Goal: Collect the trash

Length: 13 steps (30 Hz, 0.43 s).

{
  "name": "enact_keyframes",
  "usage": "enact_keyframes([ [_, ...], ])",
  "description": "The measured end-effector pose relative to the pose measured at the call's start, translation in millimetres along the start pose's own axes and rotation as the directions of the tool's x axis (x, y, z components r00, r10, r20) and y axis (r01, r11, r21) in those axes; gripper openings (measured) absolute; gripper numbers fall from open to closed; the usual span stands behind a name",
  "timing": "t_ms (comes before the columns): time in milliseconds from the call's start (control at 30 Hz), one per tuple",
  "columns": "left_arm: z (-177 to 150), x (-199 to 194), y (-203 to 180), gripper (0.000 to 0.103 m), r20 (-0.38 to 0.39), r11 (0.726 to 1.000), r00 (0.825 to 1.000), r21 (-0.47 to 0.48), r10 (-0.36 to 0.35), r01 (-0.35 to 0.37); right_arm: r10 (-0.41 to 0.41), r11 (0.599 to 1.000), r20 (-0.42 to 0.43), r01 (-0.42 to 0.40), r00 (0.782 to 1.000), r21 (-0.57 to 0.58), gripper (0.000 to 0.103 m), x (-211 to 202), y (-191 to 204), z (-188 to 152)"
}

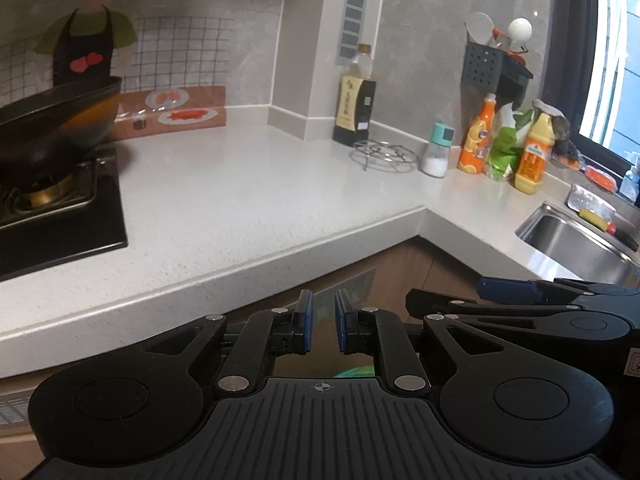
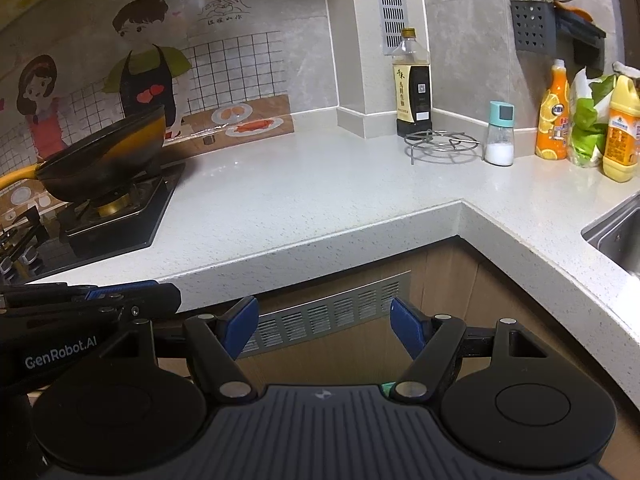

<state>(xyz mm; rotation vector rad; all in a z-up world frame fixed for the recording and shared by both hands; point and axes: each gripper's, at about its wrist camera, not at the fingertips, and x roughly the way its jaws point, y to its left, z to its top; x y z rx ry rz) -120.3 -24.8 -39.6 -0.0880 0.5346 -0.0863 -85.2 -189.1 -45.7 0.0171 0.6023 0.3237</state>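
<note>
My left gripper (image 1: 323, 322) is held below the white countertop's (image 1: 248, 184) front edge, its blue pads a narrow gap apart with nothing between them. My right gripper (image 2: 324, 330) is wide open and empty, in front of the cabinet vent (image 2: 328, 312) under the counter corner. The right gripper also shows side-on in the left wrist view (image 1: 508, 286), and the left one in the right wrist view (image 2: 132, 292). A crumpled green and white bag (image 1: 505, 142) stands between the cleaner bottles on the counter, also in the right wrist view (image 2: 588, 120). No loose trash shows on the counter.
A black wok (image 1: 52, 120) sits on the gas hob at left. At the back stand a soy sauce bottle (image 1: 355, 96), a wire trivet (image 1: 382, 154), a salt shaker (image 1: 436, 150), an orange bottle (image 1: 478, 136) and a yellow bottle (image 1: 532, 156). A steel sink (image 1: 580, 240) is at right.
</note>
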Motion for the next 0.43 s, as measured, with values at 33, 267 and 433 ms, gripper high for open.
enact_keyframes([
  [33,0.4,0.6,0.1,0.015,-0.001,1.0,1.0,0.0,0.0,0.0,0.001,1.0,0.0,-0.001,1.0,-0.001,0.074,0.2,-0.1,0.1],
  [267,1.5,8.8,3.9,0.015,-0.019,1.0,1.0,0.0,-0.007,0.007,-0.002,1.0,-0.007,0.002,1.0,-0.003,0.074,6.1,0.8,0.1],
  [433,6.3,20.3,14.8,0.016,-0.048,1.0,0.999,-0.004,0.011,-0.011,0.004,1.0,-0.004,-0.004,1.0,-0.025,0.076,18.1,-0.5,2.1],
])
